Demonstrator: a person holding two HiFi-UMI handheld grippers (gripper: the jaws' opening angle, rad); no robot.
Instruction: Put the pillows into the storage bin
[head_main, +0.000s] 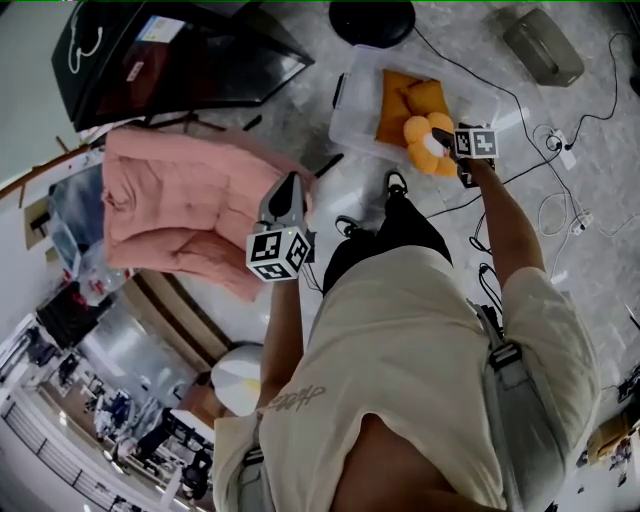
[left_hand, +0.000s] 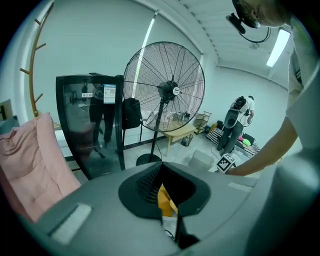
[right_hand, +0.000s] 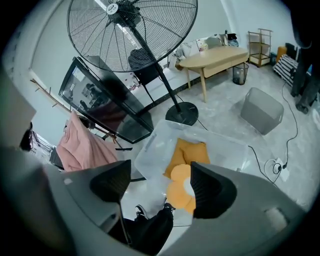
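At the storage bin's near rim, I'd nudge the flower pillow fully inside with my open right gripper; left gripper closed, empty.

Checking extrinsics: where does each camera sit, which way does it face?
Head view: on the person's head, facing steeply down; shows torso, arms, left gripper, right gripper.
Left gripper view: on the left gripper, facing the fan across the room; right arm shows.
Right gripper view: on the right gripper, facing down into the storage bin; leg, shoe show.
Shared: head and right gripper views see the orange pillows.
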